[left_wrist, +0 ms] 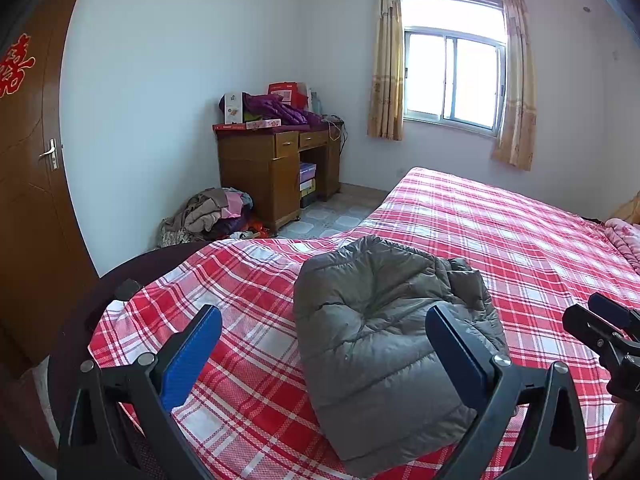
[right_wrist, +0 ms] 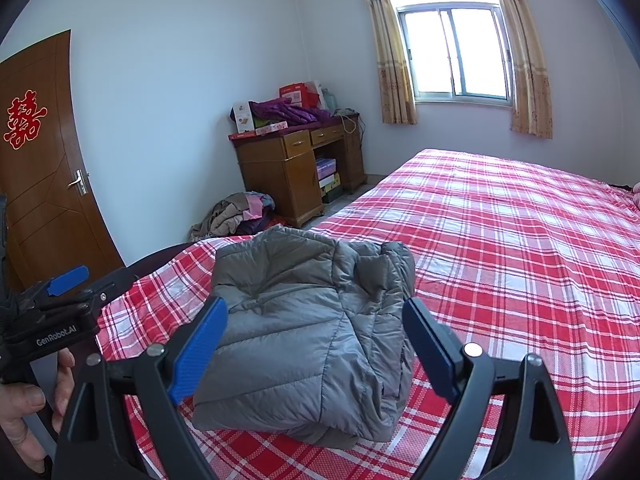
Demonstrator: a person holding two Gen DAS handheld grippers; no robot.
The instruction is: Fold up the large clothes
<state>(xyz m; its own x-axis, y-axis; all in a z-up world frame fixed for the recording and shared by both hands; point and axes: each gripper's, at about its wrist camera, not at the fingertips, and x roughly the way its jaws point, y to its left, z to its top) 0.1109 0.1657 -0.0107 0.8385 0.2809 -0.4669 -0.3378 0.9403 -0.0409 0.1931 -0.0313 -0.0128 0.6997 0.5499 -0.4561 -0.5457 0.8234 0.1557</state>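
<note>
Both wrist cameras are looking slightly downward along their own spread fingers, sitting close above the folded grey jacket (left_wrist: 384, 336) lying just beyond the fingertips, and sharing the plaid bed (right_wrist: 520, 240), desk (right_wrist: 288, 172) and window (left_wrist: 452, 76).

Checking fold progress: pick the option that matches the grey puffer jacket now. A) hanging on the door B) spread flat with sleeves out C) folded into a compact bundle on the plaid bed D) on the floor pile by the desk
C: the grey puffer jacket lies folded in a bundle on the red plaid bed.
</note>
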